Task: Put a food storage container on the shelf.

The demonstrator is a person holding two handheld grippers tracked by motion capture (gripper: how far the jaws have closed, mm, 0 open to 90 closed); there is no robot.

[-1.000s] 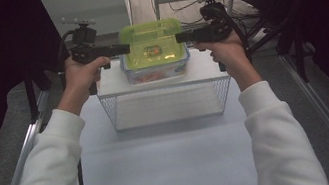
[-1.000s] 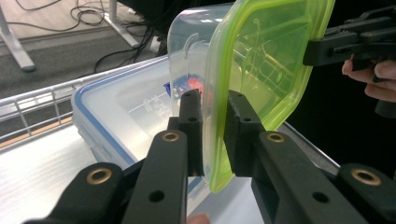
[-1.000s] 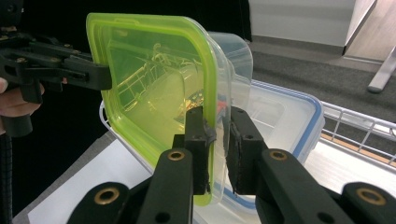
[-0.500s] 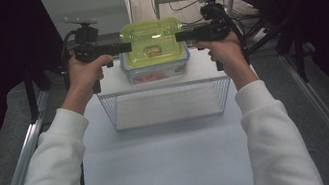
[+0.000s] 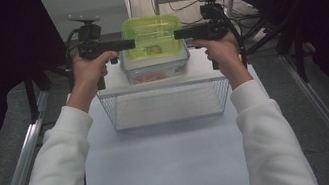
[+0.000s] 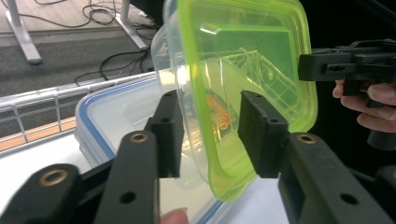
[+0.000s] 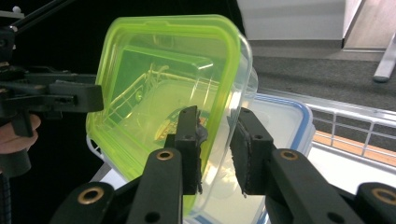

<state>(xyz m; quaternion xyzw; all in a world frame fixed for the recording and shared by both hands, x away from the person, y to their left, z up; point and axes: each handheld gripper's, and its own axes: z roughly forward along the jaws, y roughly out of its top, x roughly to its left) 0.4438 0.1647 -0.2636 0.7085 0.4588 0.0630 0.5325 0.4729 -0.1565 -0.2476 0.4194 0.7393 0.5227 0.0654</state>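
Note:
A clear container with a lime-green lid (image 5: 152,36) sits on top of a blue-rimmed lidded box (image 5: 156,68) at the far end of the table. My left gripper (image 5: 131,42) comes at it from the left and my right gripper (image 5: 177,34) from the right. In the left gripper view the green lid's edge (image 6: 243,56) stands between the jaws of the left gripper (image 6: 210,105), with a gap on each side. In the right gripper view the container's rim (image 7: 159,70) passes between the jaws of the right gripper (image 7: 217,116). Both pairs of jaws have just been opening.
A white wire basket (image 5: 167,107) stands just in front of the stacked boxes. Nearer the person lies bare white tabletop (image 5: 164,163). Metal rails (image 5: 23,167) run along both sides, and cables and stands lie behind the table.

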